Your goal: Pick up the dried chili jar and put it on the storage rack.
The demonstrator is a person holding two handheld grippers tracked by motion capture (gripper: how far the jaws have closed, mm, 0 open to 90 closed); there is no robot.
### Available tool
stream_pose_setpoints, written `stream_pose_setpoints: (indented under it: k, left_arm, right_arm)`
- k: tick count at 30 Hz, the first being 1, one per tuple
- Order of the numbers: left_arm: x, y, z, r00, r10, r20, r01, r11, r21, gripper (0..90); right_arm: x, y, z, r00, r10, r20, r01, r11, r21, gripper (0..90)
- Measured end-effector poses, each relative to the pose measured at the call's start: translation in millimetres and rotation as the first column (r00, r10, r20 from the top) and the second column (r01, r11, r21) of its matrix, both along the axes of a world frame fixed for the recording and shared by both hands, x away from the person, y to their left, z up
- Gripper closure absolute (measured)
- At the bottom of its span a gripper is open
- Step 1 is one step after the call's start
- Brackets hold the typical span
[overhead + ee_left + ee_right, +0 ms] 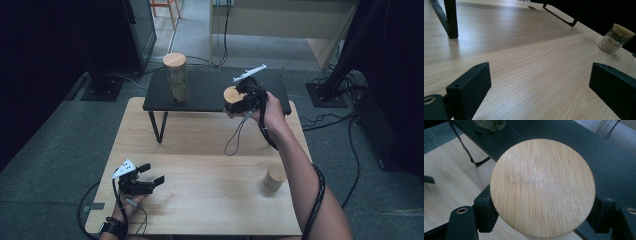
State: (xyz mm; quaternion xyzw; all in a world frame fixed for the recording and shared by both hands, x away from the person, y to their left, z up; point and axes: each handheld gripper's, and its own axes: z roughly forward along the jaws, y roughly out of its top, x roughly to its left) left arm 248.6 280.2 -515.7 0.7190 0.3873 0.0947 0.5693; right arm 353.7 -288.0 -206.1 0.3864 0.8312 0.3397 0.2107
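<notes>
Near edge of the wooden table (200, 200): the left gripper (151, 175) is resting low by the near left corner, its jaws standing wide apart with nothing between them — bare tabletop is showing in the gap in the left gripper view.

Near right corner: a small glass jar (274, 178) with a bamboo lid is standing upright, clear of both grippers. In the left gripper view it (615, 38) is holding pale grains; no label is readable on it.

Far edge of the table: a low black shelf (210, 90) is standing there on thin black legs. The right gripper (239, 102) is hovering above the shelf's front edge, toward its right end, its jaws clamping a bamboo-lidded jar (232, 96) by its sides. In the right gripper view the round lid (542, 187) is sitting between the two black jaws — plain grain, no brand or writing on it.

Left end of the shelf: a tall glass jar (176, 77) with a bamboo lid is standing upright, well apart from the held jar. Its contents look brownish; any label is too small to tell.
</notes>
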Motion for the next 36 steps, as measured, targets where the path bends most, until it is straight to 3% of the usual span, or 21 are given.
stream_pose_setpoints:
  k: [10,23,36]
  left_arm:
    - [-3.0,1.3,-2.0,0.9999,0.015,0.005,-0.015,0.9998,-0.016,4.0]
    - [-2.2,2.3,-2.9,0.9999,0.009,0.007,-0.008,0.9997,-0.022,4.0]
    - [-2.4,3.6,-3.6,0.9999,0.007,0.01,-0.006,0.9996,-0.028,4.0]
  right_arm:
    - [22.3,-0.3,4.6,0.9997,-0.015,-0.022,0.015,1.0,0.0,25.3]
    - [48.4,10.0,6.7,0.9984,-0.017,-0.054,0.015,0.999,-0.034,25.2]
    - [68.3,18.1,9.8,0.998,-0.02,-0.061,0.017,0.999,-0.049,25.3]
